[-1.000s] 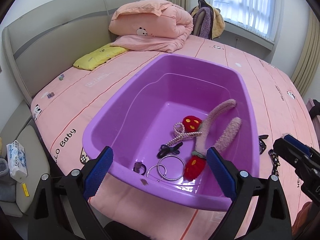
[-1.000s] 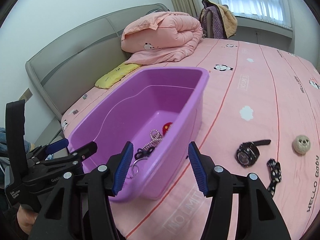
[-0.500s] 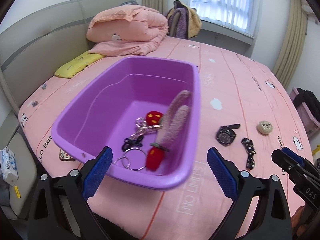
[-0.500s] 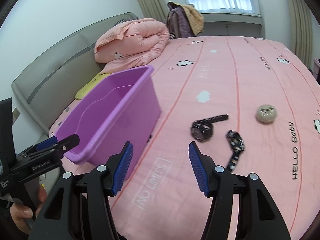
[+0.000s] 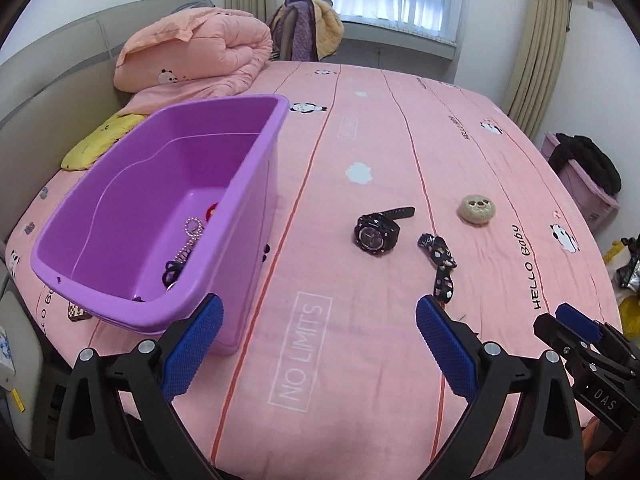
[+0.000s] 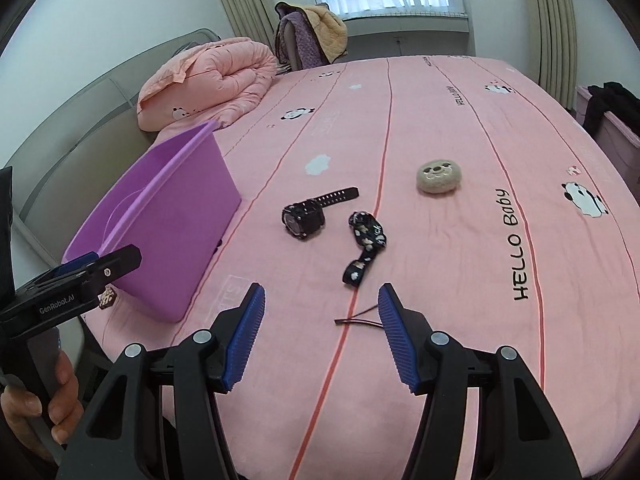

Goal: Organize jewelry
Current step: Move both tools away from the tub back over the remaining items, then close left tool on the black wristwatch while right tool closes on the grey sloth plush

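Note:
A purple tub (image 5: 248,184) (image 6: 180,240) sits on the pink bed at the left, with a beaded chain (image 5: 192,236) and dark hair ties inside. On the sheet to its right lie a black watch (image 5: 376,232) (image 6: 306,216), a black patterned bow strap (image 5: 440,264) (image 6: 366,242) and a round beige plush piece (image 5: 476,209) (image 6: 439,176). A thin dark elastic (image 6: 360,318) lies just ahead of my right gripper (image 6: 320,300), which is open and empty. My left gripper (image 5: 318,308) hangs open and empty near the tub's near corner.
A folded pink quilt (image 5: 200,52) and a yellow pillow (image 5: 100,140) lie by the grey headboard. A chair with clothes (image 6: 312,36) stands under the window. A pink bin with dark clothes (image 5: 584,172) is beside the bed at right.
Both grippers swung right, away from the tub and toward the watch, bow strap and plush piece. The tub's contents slid mostly out of sight behind its wall. Both stayed open.

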### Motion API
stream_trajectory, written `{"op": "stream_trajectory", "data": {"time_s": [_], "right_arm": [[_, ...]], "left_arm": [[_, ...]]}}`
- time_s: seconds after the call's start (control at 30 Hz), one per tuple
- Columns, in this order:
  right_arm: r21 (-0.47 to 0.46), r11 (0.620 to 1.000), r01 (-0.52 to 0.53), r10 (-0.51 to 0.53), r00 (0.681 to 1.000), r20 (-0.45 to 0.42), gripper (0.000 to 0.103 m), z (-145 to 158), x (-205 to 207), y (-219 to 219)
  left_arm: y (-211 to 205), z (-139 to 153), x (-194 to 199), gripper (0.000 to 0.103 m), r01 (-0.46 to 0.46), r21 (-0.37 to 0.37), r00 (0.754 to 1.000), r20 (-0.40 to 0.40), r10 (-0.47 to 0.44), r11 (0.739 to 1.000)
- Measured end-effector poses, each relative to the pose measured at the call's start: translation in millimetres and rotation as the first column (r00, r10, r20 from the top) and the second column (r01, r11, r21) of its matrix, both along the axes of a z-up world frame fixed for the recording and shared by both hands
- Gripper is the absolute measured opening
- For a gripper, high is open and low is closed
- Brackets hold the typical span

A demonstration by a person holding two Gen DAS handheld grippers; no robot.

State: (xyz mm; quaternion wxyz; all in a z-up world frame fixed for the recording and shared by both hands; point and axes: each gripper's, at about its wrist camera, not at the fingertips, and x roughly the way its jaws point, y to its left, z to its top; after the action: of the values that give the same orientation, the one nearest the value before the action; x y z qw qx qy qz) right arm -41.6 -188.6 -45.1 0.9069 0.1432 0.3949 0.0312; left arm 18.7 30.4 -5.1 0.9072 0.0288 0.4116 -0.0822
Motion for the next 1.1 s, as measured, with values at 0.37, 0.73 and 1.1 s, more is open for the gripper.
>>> {"op": "stream_trajectory", "data": {"time_s": [0.37, 0.73, 1.1], "right_arm": [[0.025, 0.999, 0.048, -0.047, 0.998, -0.053, 0.057, -39, 6, -26], [0.039, 0.993, 0.113, -0.110, 0.991, -0.072, 0.057, -59, 55, -73], [0.031, 0.990, 0.139, -0.136, 0.988, -0.076, 0.062, -73, 124, -113]], "left_arm": [[-34, -43, 22, 0.095, 0.021, 0.029, 0.997, -0.076, -0.018, 0.999], [-48, -78, 77, 0.095, -0.030, 0.045, 0.991, -0.128, 0.036, 0.999], [-75, -116, 141, 0.095, -0.019, 0.081, 0.986, -0.164, 0.032, 0.997]]}}
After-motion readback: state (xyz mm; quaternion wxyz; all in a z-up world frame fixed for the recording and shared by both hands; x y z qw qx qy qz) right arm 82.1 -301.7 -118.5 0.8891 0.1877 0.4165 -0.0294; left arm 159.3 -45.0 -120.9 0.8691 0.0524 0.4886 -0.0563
